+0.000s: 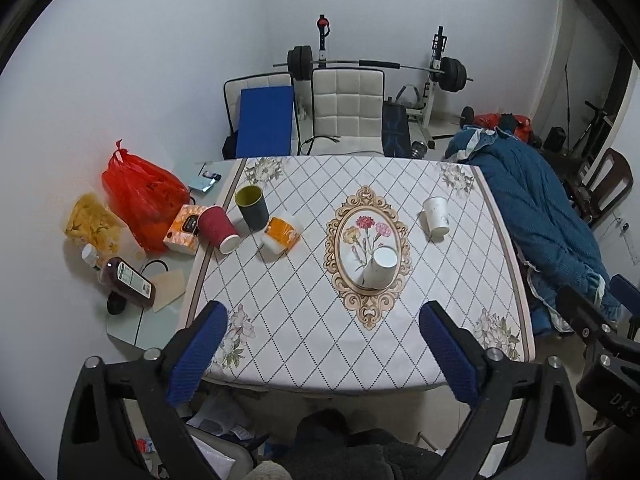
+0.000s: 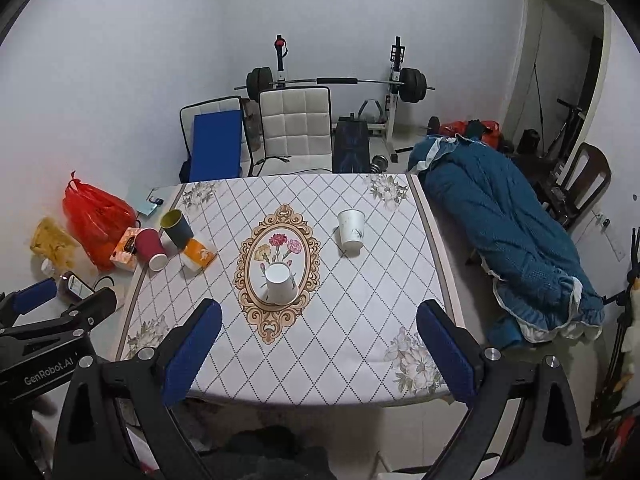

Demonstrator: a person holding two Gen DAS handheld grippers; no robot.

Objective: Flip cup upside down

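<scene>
A white paper cup [image 1: 380, 267] [image 2: 280, 283] stands upside down on the flower medallion in the middle of the patterned table [image 1: 304, 320] [image 2: 340, 344]. A second white paper cup [image 1: 437, 216] [image 2: 351, 229] stands mouth up at the far right. My left gripper [image 1: 322, 322] is open and empty above the table's near edge. My right gripper [image 2: 318, 320] is open and empty, also at the near edge. Both are well short of the cups.
At the table's left stand a dark cup with a yellow inside [image 1: 252, 206] [image 2: 177, 227], an upside-down red ribbed cup [image 1: 218, 229] [image 2: 151, 247], an orange tissue pack [image 1: 280, 235] and an orange box [image 1: 185, 229]. A red bag [image 1: 140, 196] and a brown bottle [image 1: 127, 280] lie further left. A blue quilt [image 2: 508, 240] lies right.
</scene>
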